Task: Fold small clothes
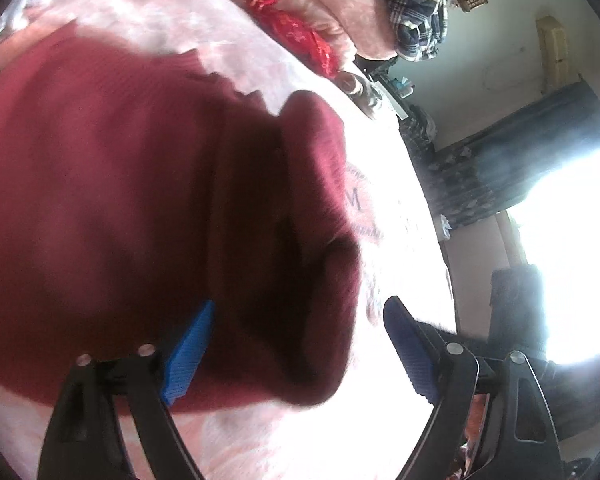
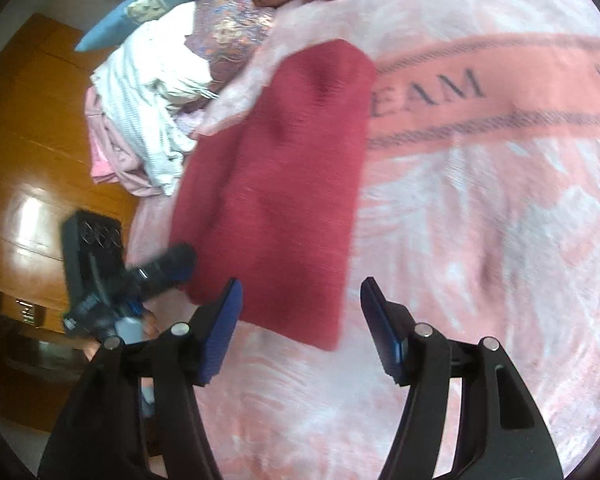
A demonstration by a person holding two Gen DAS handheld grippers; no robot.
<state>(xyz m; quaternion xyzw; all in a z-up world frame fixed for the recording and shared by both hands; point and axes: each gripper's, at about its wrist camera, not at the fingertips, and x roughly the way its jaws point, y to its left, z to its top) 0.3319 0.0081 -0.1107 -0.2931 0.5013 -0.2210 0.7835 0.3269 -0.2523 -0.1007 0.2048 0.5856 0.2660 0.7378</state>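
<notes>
The dark red knit garment (image 2: pixel 276 196) lay flat on the pink blanket (image 2: pixel 480 240) of the bed, folded into a long narrow rectangle with straight side edges. It ran from near the bed's left edge toward the lettered band printed across the blanket, and its far end just touched that band.

In the left wrist view, the same garment (image 1: pixel 120 200) filled most of the picture, with a doubled layer turned over along one side. That suggested at least one lengthwise fold was done. A crosswise fold to shorten the strip probably remained, though the blur kept me from being sure how many layers there were.

The right gripper (image 2: pixel 300 328) hung over the near end of the garment with its blue pads apart and nothing between them. The left gripper (image 1: pixel 300 344) also stood wide apart, over the garment's near edge, with no cloth pinched.

By the bed's left edge a heap of white and pink clothes (image 2: pixel 148 112) lay unfolded, so more pieces seemed left to do.
</notes>
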